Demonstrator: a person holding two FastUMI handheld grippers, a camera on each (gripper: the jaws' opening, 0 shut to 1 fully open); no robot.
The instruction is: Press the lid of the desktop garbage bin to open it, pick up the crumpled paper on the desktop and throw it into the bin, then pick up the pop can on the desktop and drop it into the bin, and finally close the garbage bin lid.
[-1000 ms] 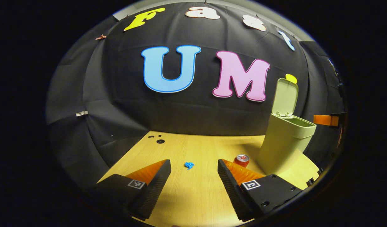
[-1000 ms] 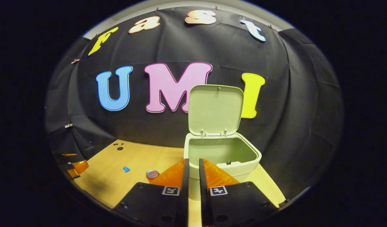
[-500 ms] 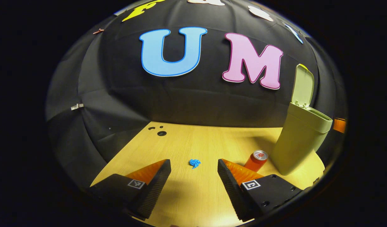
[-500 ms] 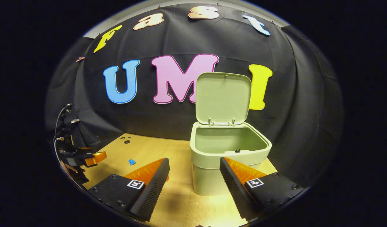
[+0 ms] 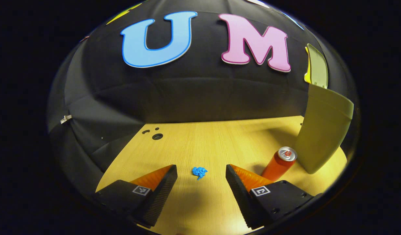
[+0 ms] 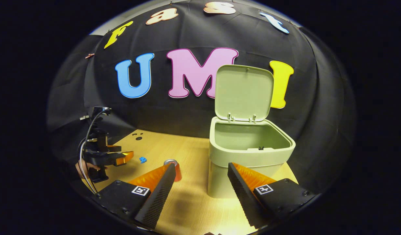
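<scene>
On desk: 1 bin w/ lid up, 1 paper wad, 1 can; L gripper & R gripper both spread, empty.

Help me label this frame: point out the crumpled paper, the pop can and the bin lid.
crumpled paper (image 5: 199, 172), left gripper view, its middle.
pop can (image 5: 280, 164), left gripper view, its side wall.
bin lid (image 6: 243, 93), right gripper view, its inner face.

Bare desktop lies on all sides of the crumpled paper, which sits in the gap between the spread fingers of the left gripper. The pop can stands to its right, just beside the garbage bin, whose lid stands upright, leaving the mouth unobstructed.
</scene>
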